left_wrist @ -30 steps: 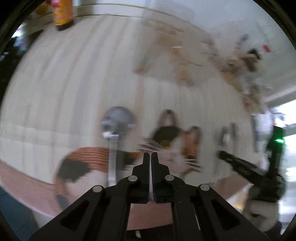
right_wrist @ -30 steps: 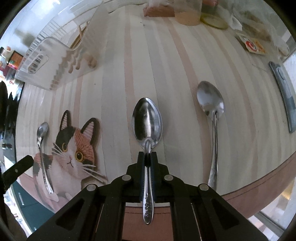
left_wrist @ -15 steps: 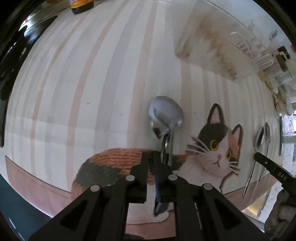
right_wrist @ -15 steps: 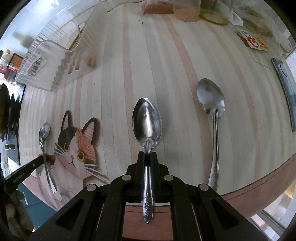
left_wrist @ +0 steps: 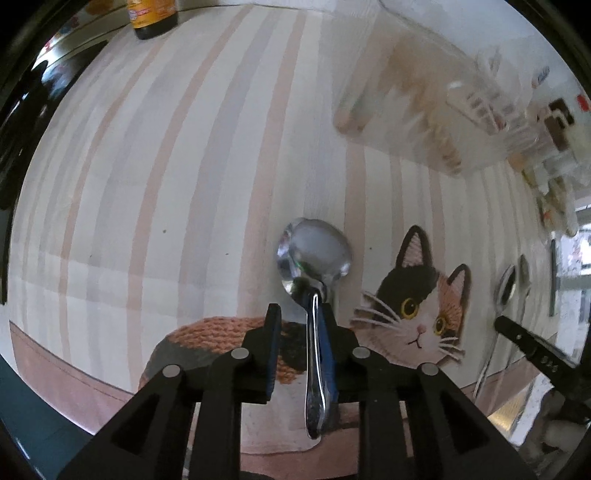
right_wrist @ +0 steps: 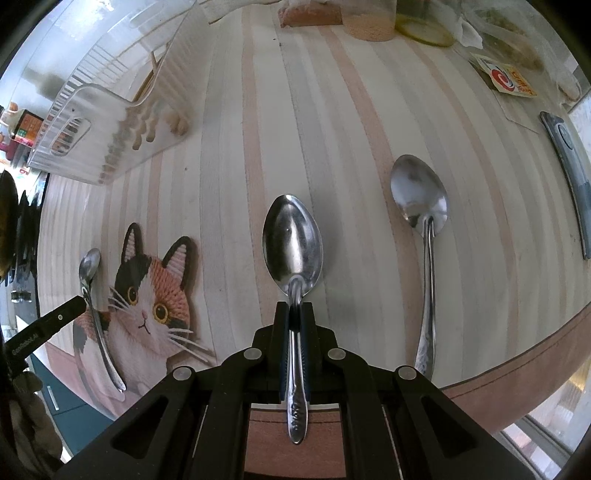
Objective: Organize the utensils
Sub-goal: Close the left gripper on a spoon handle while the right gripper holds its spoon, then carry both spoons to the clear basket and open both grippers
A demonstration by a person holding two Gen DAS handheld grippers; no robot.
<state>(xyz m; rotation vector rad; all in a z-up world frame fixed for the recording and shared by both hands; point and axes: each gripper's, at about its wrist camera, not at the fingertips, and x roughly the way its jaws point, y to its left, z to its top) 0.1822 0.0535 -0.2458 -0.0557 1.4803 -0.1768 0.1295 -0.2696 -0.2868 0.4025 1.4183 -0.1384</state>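
Now the left gripper (left_wrist: pixel 298 334) has its jaws spread, where half a second ago they stood nearly pressed together beside the same small spoon (left_wrist: pixel 313 295); the handle lies along the inner face of the right-hand finger with a clear gap on the other side, so I judge it lined up for a pinch, not yet gripped. The spoon rests on the cat-printed mat (left_wrist: pixel 417 314) near the tabletop's front edge. The right gripper (right_wrist: pixel 294 314) has not changed: pressed together on the handle of a large spoon (right_wrist: pixel 293 240), bowl forward over the striped tabletop (right_wrist: pixel 229 184).

The right wrist view alone shows a third spoon (right_wrist: pixel 421 206) lying loose toward the right front edge, and the clear rack (right_wrist: pixel 110 122) sharply at the back left corner, probably the destination. The left view blurs that rack and shows a dark bottle (left_wrist: pixel 155 18) at the far edge
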